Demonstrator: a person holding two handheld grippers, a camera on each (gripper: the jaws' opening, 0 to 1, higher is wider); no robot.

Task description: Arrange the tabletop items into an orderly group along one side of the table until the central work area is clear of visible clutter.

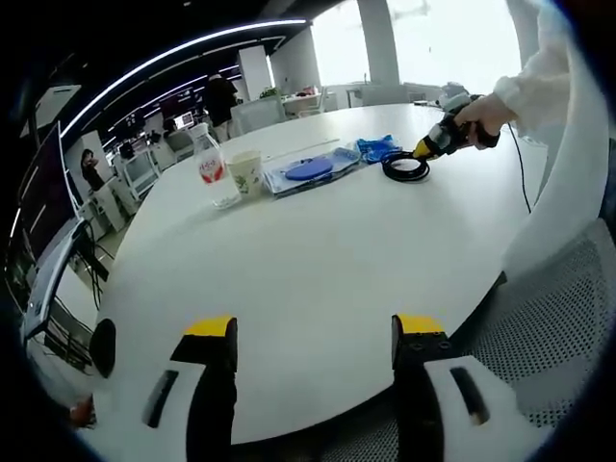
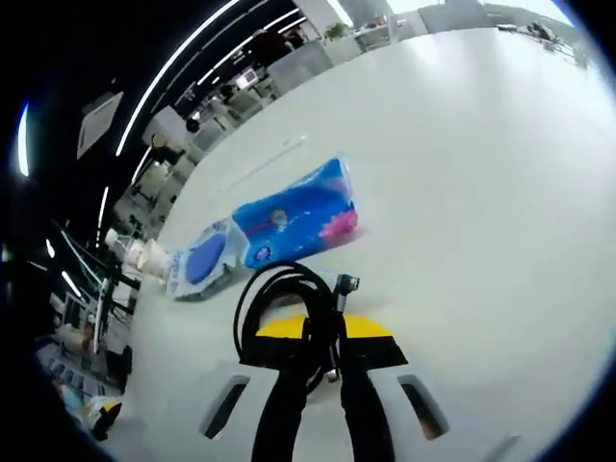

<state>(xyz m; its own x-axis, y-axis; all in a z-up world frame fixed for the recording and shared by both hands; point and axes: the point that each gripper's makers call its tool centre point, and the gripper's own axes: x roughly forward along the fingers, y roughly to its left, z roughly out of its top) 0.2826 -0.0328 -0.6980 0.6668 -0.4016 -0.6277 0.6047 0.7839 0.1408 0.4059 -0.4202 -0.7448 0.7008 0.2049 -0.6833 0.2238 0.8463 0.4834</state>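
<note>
Black coiled cable [image 2: 289,313] sat pinched in our right gripper [image 2: 322,361] at six o'clock, beside the blue packet [image 2: 294,221] (grouping step); next, release. Left gripper [image 1: 313,332] gaped wide.

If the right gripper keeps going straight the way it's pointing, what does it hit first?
Likely the blue plastic tissue pack, lying just past the coiled black cable that the right gripper is shut on; depth is hard to judge.

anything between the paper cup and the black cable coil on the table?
Yes. In the left gripper view, a clear pouch with a blue disc and a blue tissue pack lie between the paper cup and the cable coil.
</note>
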